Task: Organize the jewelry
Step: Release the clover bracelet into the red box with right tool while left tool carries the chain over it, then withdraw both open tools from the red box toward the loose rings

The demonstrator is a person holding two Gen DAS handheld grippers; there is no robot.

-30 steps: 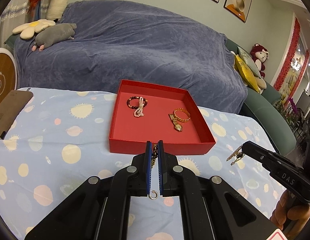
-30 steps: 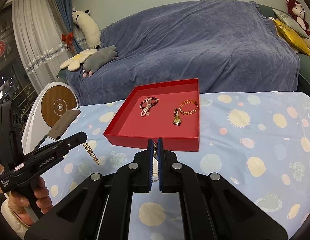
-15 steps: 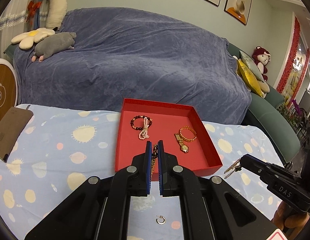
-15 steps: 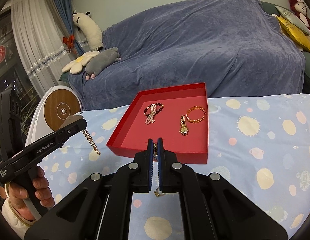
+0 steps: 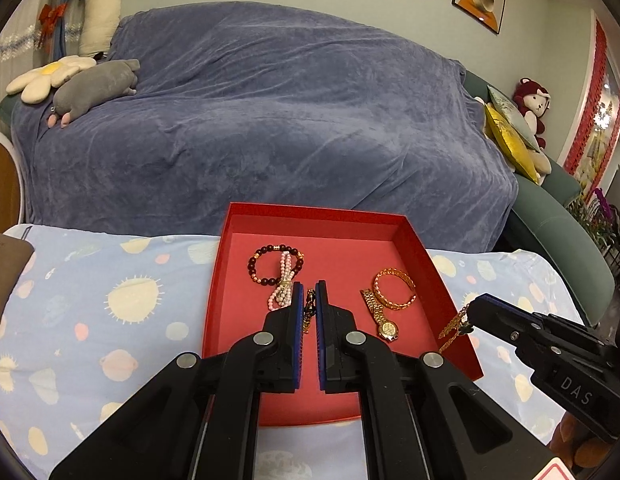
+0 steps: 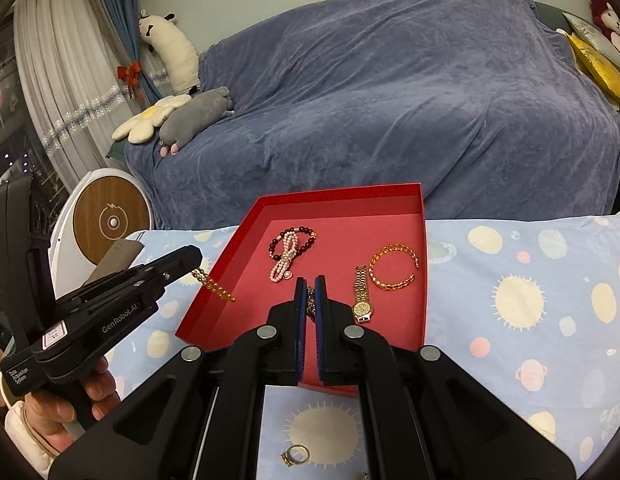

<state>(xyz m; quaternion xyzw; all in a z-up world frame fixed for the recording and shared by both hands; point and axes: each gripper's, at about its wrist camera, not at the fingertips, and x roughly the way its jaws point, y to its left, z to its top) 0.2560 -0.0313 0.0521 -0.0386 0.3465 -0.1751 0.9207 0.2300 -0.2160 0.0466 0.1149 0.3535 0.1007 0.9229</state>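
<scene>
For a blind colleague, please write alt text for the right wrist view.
The right gripper, shut on a gold chain, hangs over a red tray holding bracelets and a watch. At left, the left gripper holds another chain over the tray's edge.

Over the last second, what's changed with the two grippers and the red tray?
Both grippers moved forward over the red tray. The left gripper is still shut on its gold chain, now hanging at the tray's left wall. The right gripper still pinches its chain, now over the right wall. Nothing was released. The beaded bracelets, bangle and watch lie as before.
</scene>
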